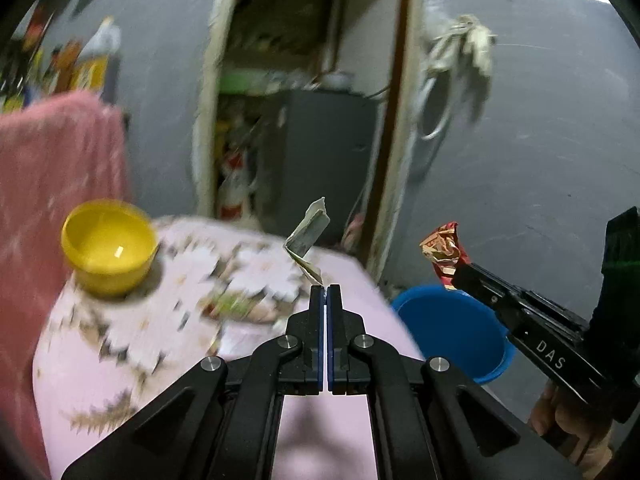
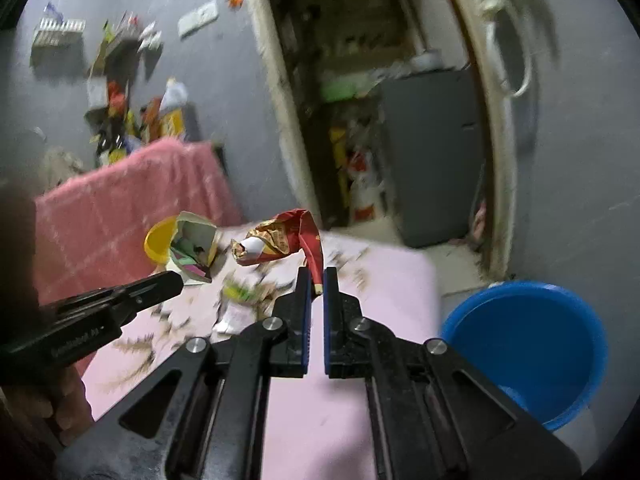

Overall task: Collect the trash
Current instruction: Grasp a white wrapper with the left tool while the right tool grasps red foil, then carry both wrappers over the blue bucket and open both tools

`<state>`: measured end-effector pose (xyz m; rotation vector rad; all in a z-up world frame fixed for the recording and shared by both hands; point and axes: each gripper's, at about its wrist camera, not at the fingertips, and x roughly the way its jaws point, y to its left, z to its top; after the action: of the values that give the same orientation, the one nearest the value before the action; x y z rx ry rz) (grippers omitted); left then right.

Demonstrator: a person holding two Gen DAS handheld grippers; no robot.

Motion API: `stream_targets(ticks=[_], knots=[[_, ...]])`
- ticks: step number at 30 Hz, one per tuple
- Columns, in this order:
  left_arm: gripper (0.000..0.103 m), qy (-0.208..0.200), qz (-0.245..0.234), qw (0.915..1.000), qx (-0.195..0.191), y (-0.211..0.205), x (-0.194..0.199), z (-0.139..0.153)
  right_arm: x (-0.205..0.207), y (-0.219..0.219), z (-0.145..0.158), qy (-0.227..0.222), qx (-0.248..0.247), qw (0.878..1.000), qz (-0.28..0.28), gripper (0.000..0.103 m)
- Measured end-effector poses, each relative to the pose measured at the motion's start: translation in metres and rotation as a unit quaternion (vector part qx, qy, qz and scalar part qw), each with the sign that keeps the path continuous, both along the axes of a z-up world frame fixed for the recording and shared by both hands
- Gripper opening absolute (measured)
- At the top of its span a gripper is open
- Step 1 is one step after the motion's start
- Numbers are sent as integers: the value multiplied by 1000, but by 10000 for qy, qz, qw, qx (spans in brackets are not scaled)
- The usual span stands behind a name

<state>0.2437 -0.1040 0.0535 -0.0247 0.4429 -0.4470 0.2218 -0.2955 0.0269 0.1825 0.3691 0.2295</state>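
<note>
- Pink cloth with a brown floral print covers the table (image 1: 120, 380), and both grippers are lifted above it, each with a piece of trash pinched at its tips.
- Left gripper (image 1: 324, 292): its jaws are pressed right together, blue pads meeting, and they clamp the bottom corner of a folded paper scrap (image 1: 306, 240). The scrap sticks up crookedly from the tips, clear of the table.
- From the right wrist view that same scrap shows its coloured printed side, in front of a yellow bowl (image 1: 109, 246).
- Right gripper (image 2: 316, 280): its jaws are closed as far as they go on the thin tail of a red and gold snack wrapper (image 2: 280, 240). A narrow gap stays between the pads lower down, but the tips grip the wrapper, and its crumpled body hangs out to the left, off the cloth.
- The yellow bowl stands on the table's far left part, just beside a pink towel (image 1: 52, 168) draped behind it.
- A blue bucket (image 2: 528, 344) sits on the floor to the right of the table, its mouth open and facing up. Both held pieces are still over the table side, not above the bucket.
- A hand (image 1: 568, 424) shows under the right gripper's black body at the left view's lower right.
- Smaller bits of litter (image 2: 236, 300) remain on the cloth, blurred.
</note>
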Motion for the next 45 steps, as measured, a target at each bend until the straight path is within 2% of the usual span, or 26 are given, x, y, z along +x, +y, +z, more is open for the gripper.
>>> stream_targets(ticks=[5,11,16,25,29,32,35,37,41,45], knots=[[0,-389,-462,9982,-4,-41,2,19,-15,-36,18,-332,102,9981,-511,34],[0,-474,-1049,9933,-60,-96,15,27,-26,-85,24,-444,103,9921,-1166,36],[0,-180,-1453,9892,-82,-137,27,21,-31,-119,19,-318,28,9872,-1560,37],[0,742,-1836,9798,292,-200,58,-17,-18,-172,-19,432,275,9768,-2078,40],[0,1272,-1895,9731,311,-208,76,-37,-9,-182,-35,700,429,9731,-2151,41],[1,1462,-1846,9709,425,-212,85,-47,-2,-188,-45,853,531,9711,-2163,43],[3,1532,-1829,9699,497,-212,88,-55,5,-188,-52,962,581,9701,-2151,50],[6,1542,-1784,9703,532,-209,87,-58,6,-188,-54,995,614,9698,-2140,56],[21,1527,-1668,9731,441,-198,85,-61,6,-185,-54,987,598,9705,-2118,63],[32,1390,-1493,9785,316,-183,81,-51,1,-180,-48,895,518,9721,-2105,70]])
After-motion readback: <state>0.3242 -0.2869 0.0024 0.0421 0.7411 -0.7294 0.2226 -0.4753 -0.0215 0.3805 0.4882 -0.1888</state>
